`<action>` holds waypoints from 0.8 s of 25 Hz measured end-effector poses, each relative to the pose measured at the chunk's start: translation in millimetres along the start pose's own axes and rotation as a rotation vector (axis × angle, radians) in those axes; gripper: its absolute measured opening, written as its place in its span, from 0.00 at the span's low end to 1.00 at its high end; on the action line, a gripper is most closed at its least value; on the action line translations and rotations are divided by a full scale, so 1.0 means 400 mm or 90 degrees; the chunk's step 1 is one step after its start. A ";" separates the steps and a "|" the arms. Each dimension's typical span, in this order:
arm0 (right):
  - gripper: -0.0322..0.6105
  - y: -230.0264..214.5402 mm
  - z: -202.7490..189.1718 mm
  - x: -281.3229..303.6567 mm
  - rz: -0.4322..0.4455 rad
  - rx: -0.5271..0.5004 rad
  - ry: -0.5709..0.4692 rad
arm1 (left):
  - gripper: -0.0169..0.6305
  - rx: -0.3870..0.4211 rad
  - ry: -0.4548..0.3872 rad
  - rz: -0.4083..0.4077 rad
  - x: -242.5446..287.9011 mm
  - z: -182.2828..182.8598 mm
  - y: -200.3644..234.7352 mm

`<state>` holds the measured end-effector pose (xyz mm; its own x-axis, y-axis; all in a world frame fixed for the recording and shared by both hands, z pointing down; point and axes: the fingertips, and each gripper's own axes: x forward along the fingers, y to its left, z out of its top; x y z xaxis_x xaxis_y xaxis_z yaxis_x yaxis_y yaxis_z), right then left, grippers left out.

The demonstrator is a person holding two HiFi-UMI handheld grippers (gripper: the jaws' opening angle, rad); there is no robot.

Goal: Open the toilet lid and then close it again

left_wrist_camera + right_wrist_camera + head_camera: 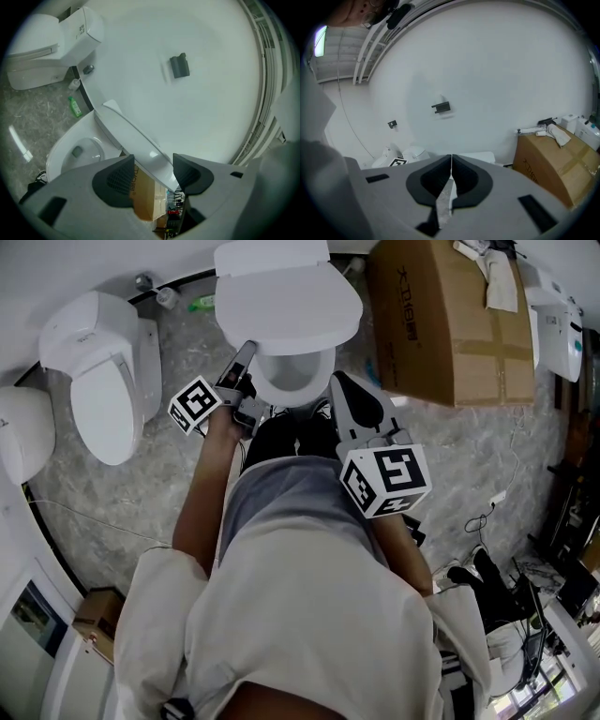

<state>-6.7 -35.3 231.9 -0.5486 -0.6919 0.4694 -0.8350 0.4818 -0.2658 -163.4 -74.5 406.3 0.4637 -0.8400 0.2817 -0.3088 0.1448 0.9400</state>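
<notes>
White toilet lid [136, 136] sits clamped between the jaws of the left gripper [153, 161] — on the right gripper [451, 157], jaws together.

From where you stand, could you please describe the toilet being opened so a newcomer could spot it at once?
Find the big cardboard box at the head view's upper right; the toilet stands just left of it. Its lid is partly raised in the left gripper, whereas the next toilet leftwards has its lid shut.
</notes>
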 end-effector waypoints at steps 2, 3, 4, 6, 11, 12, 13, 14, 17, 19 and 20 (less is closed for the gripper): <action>0.07 -0.002 0.001 -0.003 -0.001 0.001 -0.002 | 0.41 0.000 -0.001 -0.005 0.006 0.007 -0.010; 0.07 -0.002 0.002 -0.003 -0.001 0.000 -0.003 | 0.41 0.001 0.000 -0.007 0.009 0.010 -0.014; 0.07 -0.001 0.005 -0.004 -0.001 -0.001 -0.004 | 0.41 0.002 0.000 -0.007 0.012 0.014 -0.017; 0.07 0.003 0.010 -0.007 0.001 -0.005 -0.007 | 0.40 0.003 -0.003 -0.008 0.014 0.024 -0.022; 0.07 -0.011 0.013 -0.019 -0.002 -0.002 -0.009 | 0.32 0.000 -0.018 -0.007 0.025 0.052 -0.036; 0.07 -0.013 0.012 -0.020 -0.002 0.000 -0.010 | 0.29 -0.002 -0.019 -0.005 0.028 0.056 -0.036; 0.07 -0.013 0.012 -0.021 -0.003 0.000 -0.010 | 0.27 -0.002 -0.019 -0.004 0.031 0.061 -0.037; 0.07 -0.013 0.013 -0.020 -0.003 0.000 -0.010 | 0.27 0.000 -0.021 -0.003 0.035 0.067 -0.040; 0.07 -0.014 0.015 -0.016 -0.002 -0.002 -0.009 | 0.26 0.007 -0.027 -0.008 0.048 0.091 -0.054; 0.07 -0.018 0.016 -0.016 -0.003 -0.001 -0.009 | 0.25 0.012 -0.031 -0.014 0.059 0.105 -0.066; 0.07 -0.021 0.017 -0.017 -0.004 -0.001 -0.009 | 0.24 0.015 -0.033 -0.016 0.064 0.111 -0.072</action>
<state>3.6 -38.1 225.3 -0.5445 -0.7021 0.4589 -0.8380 0.4786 -0.2621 -179.5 -123.4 377.9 0.4279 -0.8695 0.2467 -0.3166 0.1115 0.9420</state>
